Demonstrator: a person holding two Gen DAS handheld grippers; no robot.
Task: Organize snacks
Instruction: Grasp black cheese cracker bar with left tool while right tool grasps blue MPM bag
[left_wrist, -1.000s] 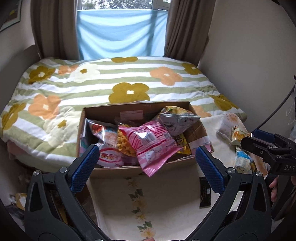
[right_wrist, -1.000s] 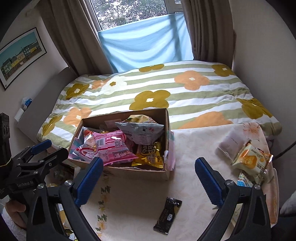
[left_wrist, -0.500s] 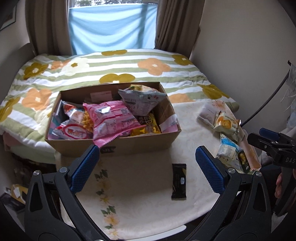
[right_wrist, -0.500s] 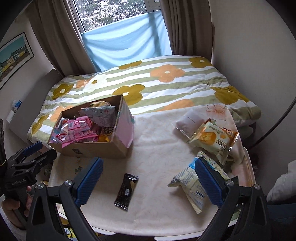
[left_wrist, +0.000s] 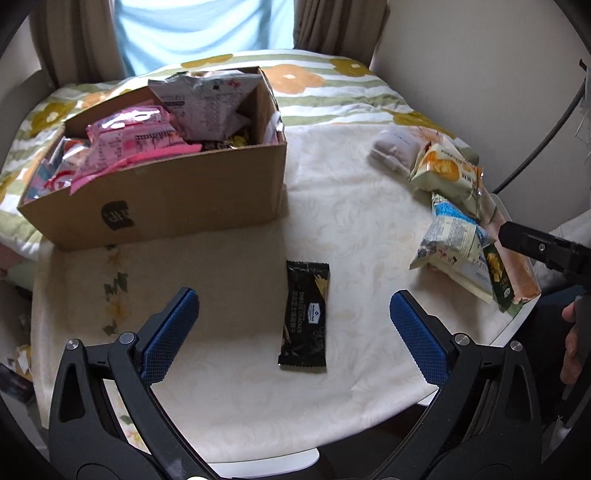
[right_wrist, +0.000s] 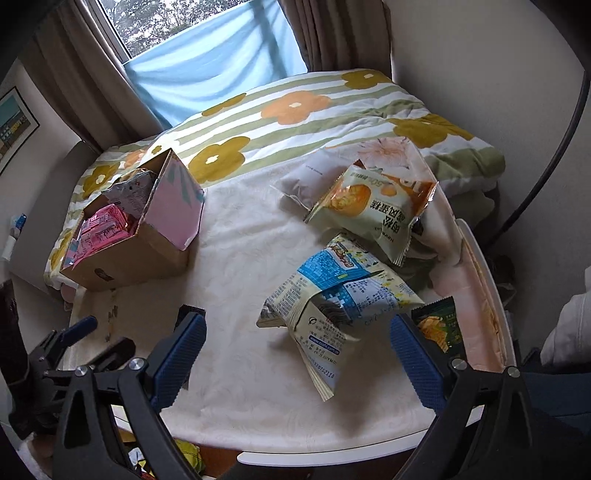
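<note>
Snack packets lie scattered on a cream tablecloth (left_wrist: 229, 369). One black rectangular cracker packet (left_wrist: 306, 314) lies flat near the front edge, its long axis running front to back. At the back left corner, a brown cardboard box (left_wrist: 177, 195) holds a pink packet (left_wrist: 129, 144) and a grey one (left_wrist: 207, 99). Along the right edge lie a blue-and-cream bag (right_wrist: 332, 306) and a pale green cake bag (right_wrist: 373, 210). Left gripper (left_wrist: 293, 336) and right gripper (right_wrist: 297, 354) both gape wide, holding nothing.

Cloth-covered table (left_wrist: 229, 384): cardboard box (left_wrist: 177, 199), black cracker packet (left_wrist: 305, 314), snack bags (right_wrist: 332, 306)
</note>
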